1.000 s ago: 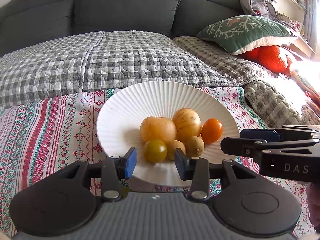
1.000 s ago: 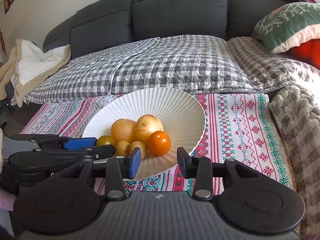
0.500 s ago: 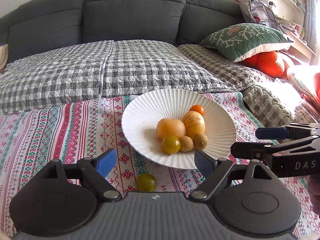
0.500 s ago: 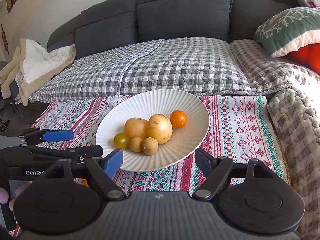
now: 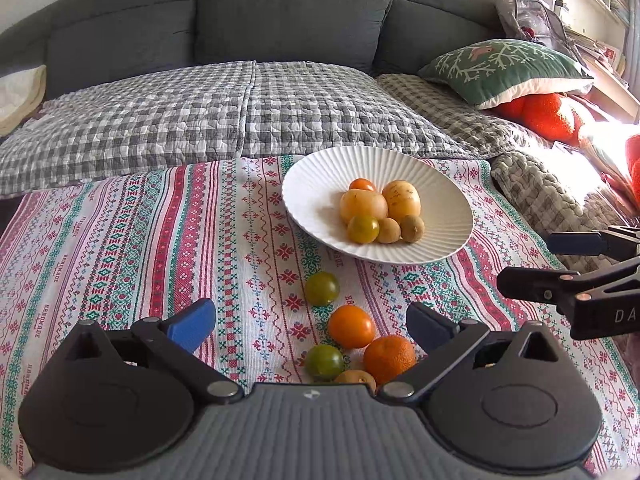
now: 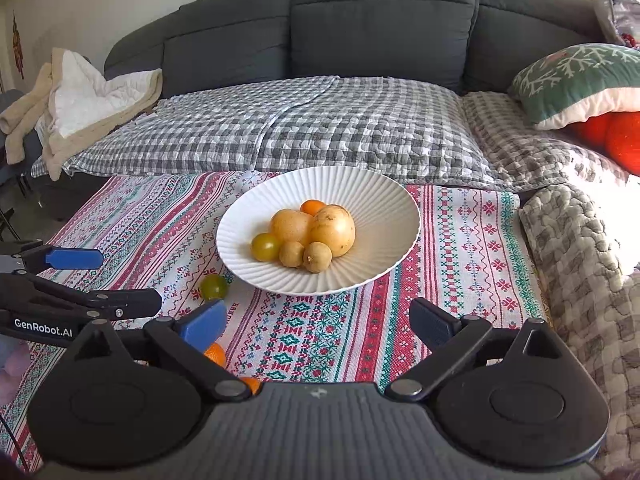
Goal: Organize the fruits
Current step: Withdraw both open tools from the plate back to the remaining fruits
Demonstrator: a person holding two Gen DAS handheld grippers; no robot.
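From the left cam: left gripper (image 5: 312, 322) has its jaws opening, nothing pinched, just loose fruit on the cloth (image 5: 120, 240) between them: a green tomato (image 5: 322, 288), an orange one (image 5: 351, 326), a tangerine (image 5: 389, 358). The plate (image 5: 312, 184) with more fruit sits beyond, couch (image 5: 288, 20) behind.

Right cam: right gripper (image 6: 322, 320) is opening too, only bare cloth in the gap. The plate is straight ahead, pillow (image 6: 580, 80) off right.

Patterned cloth (image 5: 168, 240) over table, white plate (image 5: 312, 184) near far edge, green tomato (image 5: 322, 288) just off plate, orange tomato (image 5: 351, 326), second green tomato (image 5: 324, 361), mandarin (image 5: 389, 358), kiwi (image 5: 356, 378) clustered toward near edge.
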